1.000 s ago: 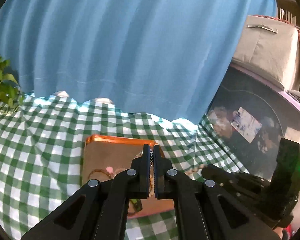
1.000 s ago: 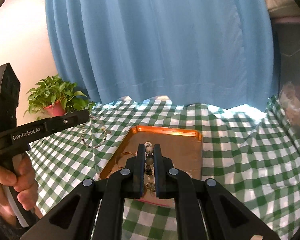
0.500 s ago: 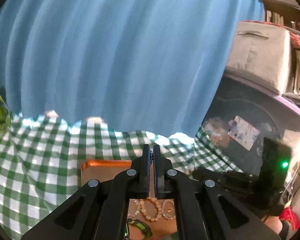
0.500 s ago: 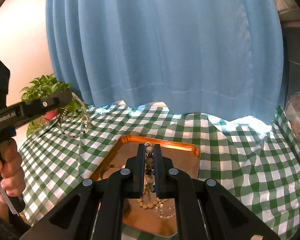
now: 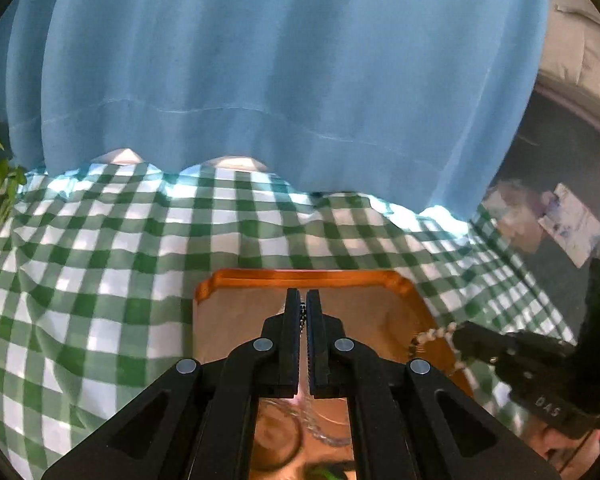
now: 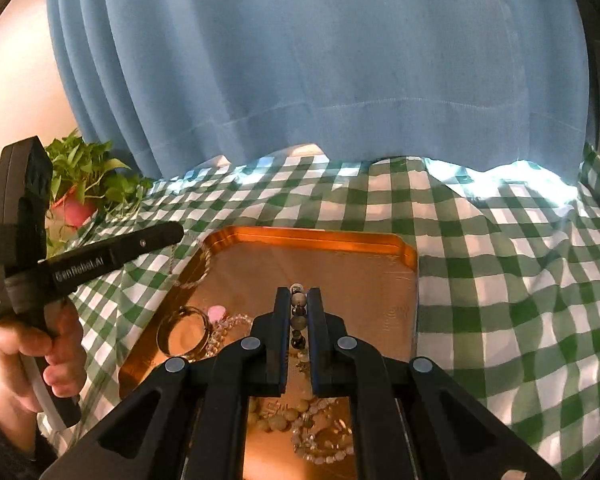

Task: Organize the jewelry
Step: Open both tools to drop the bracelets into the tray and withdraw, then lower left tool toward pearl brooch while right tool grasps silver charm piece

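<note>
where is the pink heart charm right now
In the right wrist view the pink heart charm lies on the left side of the orange tray, just right of the round bangle, beside the clear bead strand.

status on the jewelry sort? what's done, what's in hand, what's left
Done: several pieces lie in the copper tray, among them a bangle and a tan bead bracelet.
In hand: right claw shut on a mixed bead strand; left claw shut on a thin chain hanging over the tray's left rim.
Left: set both down. Nothing loose shows on the checked cloth.
</note>
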Tool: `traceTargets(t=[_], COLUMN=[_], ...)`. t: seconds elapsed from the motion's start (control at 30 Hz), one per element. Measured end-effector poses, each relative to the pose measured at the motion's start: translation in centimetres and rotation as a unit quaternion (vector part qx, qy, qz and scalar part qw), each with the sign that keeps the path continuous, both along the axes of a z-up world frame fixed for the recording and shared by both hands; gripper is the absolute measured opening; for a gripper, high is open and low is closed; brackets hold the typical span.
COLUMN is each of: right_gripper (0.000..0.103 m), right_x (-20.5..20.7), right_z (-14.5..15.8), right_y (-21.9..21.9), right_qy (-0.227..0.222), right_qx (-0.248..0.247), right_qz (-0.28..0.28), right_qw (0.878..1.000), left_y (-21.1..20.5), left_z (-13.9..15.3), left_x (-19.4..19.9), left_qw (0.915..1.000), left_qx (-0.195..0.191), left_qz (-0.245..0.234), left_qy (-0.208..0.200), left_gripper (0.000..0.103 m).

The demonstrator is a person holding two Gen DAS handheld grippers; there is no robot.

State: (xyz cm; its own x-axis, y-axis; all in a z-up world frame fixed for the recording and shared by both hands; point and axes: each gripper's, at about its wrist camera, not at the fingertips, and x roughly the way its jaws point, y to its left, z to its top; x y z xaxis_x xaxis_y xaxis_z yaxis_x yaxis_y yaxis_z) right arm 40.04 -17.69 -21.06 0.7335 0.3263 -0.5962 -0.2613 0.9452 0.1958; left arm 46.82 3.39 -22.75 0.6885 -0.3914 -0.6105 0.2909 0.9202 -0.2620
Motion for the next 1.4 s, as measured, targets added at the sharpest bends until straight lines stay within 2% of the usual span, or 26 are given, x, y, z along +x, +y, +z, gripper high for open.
traceTargets(t=[0.13, 0.2, 0.47, 0.5, 0.53, 0.57, 0.6, 0.63, 0.67, 0.7, 0.77, 0.8, 1.0, 1.1, 1.27, 1.4], right_gripper=[0.007, 0.007, 0.008, 0.01, 0.02, 0.047, 0.056, 0.072, 0.079, 0.08, 0.082, 0.082, 0.084, 0.093, 0.094, 0.094], right_x=[1.1, 1.9, 2.8, 2.9, 3.1, 3.2, 3.1, 2.8, 2.3, 1.7, 0.1, -0.6, -7.5, -11.6, -17.9, -21.9], right_z=[-1.2, -2.1, -4.0, -4.2, -4.4, -4.6, -4.7, -4.4, -3.9, -3.5, -2.5, -2.2, 0.0, 1.0, 1.9, 2.2], right_y=[-0.4, -0.8, -1.2, -1.3, -1.5, -1.7, -1.9, -2.0, -2.0, -1.9, -1.6, -1.7, -2.5, -2.3, -1.8, -0.8], right_qy=[0.009, 0.024, 0.048, 0.051, 0.055, 0.063, 0.07, 0.064, 0.058, 0.048, 0.024, 0.021, 0.012, -0.003, -0.01, -0.018], right_qx=[-0.008, -0.015, -0.044, -0.048, -0.046, -0.044, -0.034, -0.012, -0.002, -0.006, -0.025, -0.026, 0.027, 0.022, 0.014, 0.003], right_qz=[-0.008, -0.018, -0.046, -0.053, -0.056, -0.058, -0.056, -0.042, -0.037, -0.04, -0.042, -0.039, -0.049, -0.057, -0.052, -0.038], right_qw=[1.0, 0.999, 0.997, 0.996, 0.996, 0.995, 0.995, 0.997, 0.998, 0.998, 0.999, 0.999, 0.998, 0.998, 0.999, 0.999], left_y=[0.2, 0.2, -0.3, -0.4, -0.5, -0.6, -0.8, -1.0, -1.4, -1.7, -2.1, -2.1, -1.1, -0.4, 0.9, 3.1], left_z=[-4.3, -5.8, -6.2, -6.0, -5.8, -5.5, -5.0, -4.5, -3.5, -2.7, -0.9, -0.3, 3.4, 4.0, 4.0, 3.4], left_x=[2.5, 2.8, 1.8, 1.6, 1.5, 1.3, 1.0, 0.6, -0.5, -1.6, -4.8, -6.0, -15.5, -20.3, -25.7, -28.3], left_qw=[0.9958, 0.9935, 0.9888, 0.9877, 0.9871, 0.9865, 0.9868, 0.9885, 0.9884, 0.9874, 0.9841, 0.9841, 0.9889, 0.9895, 0.9854, 0.988], left_qx=[0.03, 0.047, 0.112, 0.12, 0.123, 0.127, 0.129, 0.124, 0.134, 0.147, 0.171, 0.171, 0.133, 0.13, 0.155, 0.131], left_qz=[0.031, 0.035, 0.046, 0.05, 0.052, 0.052, 0.048, 0.037, 0.038, 0.042, 0.049, 0.047, 0.062, 0.059, 0.067, 0.082], left_qy=[0.08, 0.097, 0.087, 0.087, 0.088, 0.09, 0.086, 0.079, 0.061, 0.041, 0.001, -0.006, -0.021, -0.017, -0.02, -0.009], left_gripper=[0.003, 0.003, 0.004, 0.008, 0.012, 0.03, 0.051, 0.061, 0.078, 0.083, 0.086, 0.087, 0.088, 0.089, 0.089, 0.089])
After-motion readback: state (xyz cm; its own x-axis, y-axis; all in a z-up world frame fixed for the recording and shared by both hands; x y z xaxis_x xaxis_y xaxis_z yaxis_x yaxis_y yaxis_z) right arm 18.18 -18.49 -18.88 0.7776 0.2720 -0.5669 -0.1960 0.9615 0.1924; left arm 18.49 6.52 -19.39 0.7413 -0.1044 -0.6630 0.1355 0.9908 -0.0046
